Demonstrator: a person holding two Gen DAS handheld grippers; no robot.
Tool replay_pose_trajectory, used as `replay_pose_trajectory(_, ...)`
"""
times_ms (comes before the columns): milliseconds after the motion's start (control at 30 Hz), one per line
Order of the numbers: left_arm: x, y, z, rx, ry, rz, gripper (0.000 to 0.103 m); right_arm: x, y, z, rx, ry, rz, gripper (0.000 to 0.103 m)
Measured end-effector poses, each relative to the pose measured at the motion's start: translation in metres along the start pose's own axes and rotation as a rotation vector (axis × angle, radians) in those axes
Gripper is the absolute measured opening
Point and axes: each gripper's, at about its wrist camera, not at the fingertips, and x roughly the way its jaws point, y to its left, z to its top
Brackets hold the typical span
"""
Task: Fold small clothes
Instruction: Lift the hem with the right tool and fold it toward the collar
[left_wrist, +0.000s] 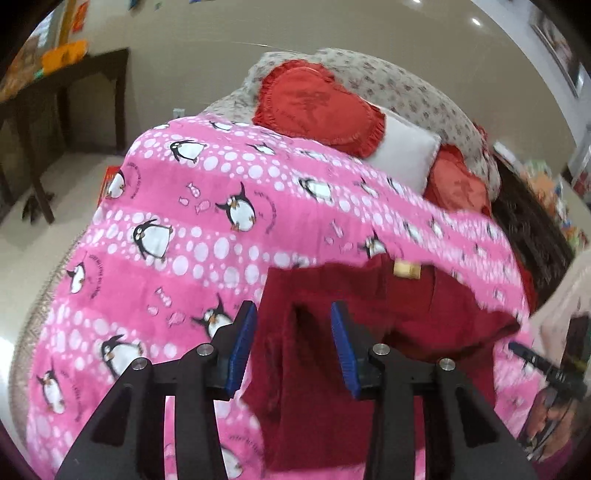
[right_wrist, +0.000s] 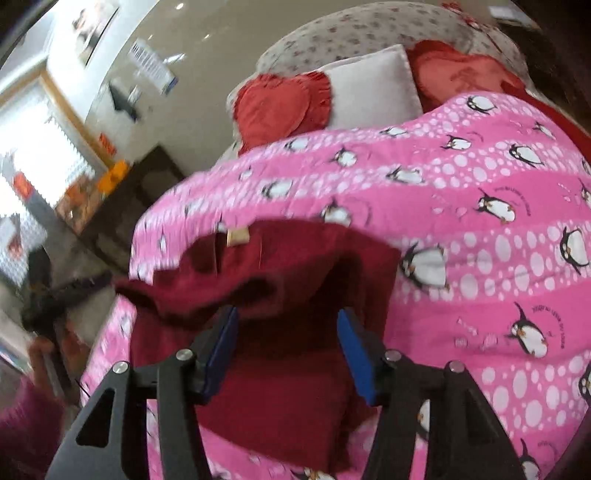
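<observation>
From the left wrist we see a dark table (left_wrist: 74, 74) far off to the left of our left claw (left_wrist: 293, 347); the right wrist shows instead a bright window (right_wrist: 40, 147) off to the left of our right claw (right_wrist: 286, 350). Both views show the dark red garment (left_wrist: 332, 387) lying on the pink penguin blanket (left_wrist: 184, 240), with cushions (right_wrist: 280, 103) beyond. Each claw stands partly open over the garment, cloth showing between the blue pads, neither pinching it.

blurred: garment tag (left_wrist: 406, 268) | cut off: red garment (left_wrist: 325, 387) lower edge
</observation>
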Motion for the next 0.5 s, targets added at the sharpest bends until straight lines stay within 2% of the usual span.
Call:
replay_pose_trajectory(67, 0.000, -0.002, -0.012, 0.042, 0.021, 0.012, 0.020, 0.008, 0.000, -0.010, -0.004, 0.044, 0.020, 0.058)
replay_pose_trajectory(167, 0.010, -0.007, -0.031, 0.068, 0.077, -0.014, 0.020, 0.029, 0.003, -0.020, -0.035, 0.131, 0.010, 0.056)
replay_pose_trajectory(300, 0.044, -0.026, -0.037, 0.120, 0.151, 0.022, 0.020, 0.069, 0.023, -0.008, -0.135, 0.203, -0.009, 0.055)
replay_pose_trajectory(400, 0.071, -0.032, -0.017, 0.096, 0.125, 0.076, 0.020, 0.093, 0.030, 0.024, -0.133, 0.145, -0.043, 0.055)
replay_pose_trajectory(433, 0.077, -0.028, -0.008, 0.061, 0.100, 0.110, 0.020, 0.098, 0.029, 0.035, -0.113, 0.105, -0.049, 0.055)
replay_pose_trajectory(500, 0.086, -0.015, 0.005, -0.028, 0.104, 0.135, 0.020, 0.107, 0.021, 0.055, -0.069, 0.055, -0.105, 0.055)
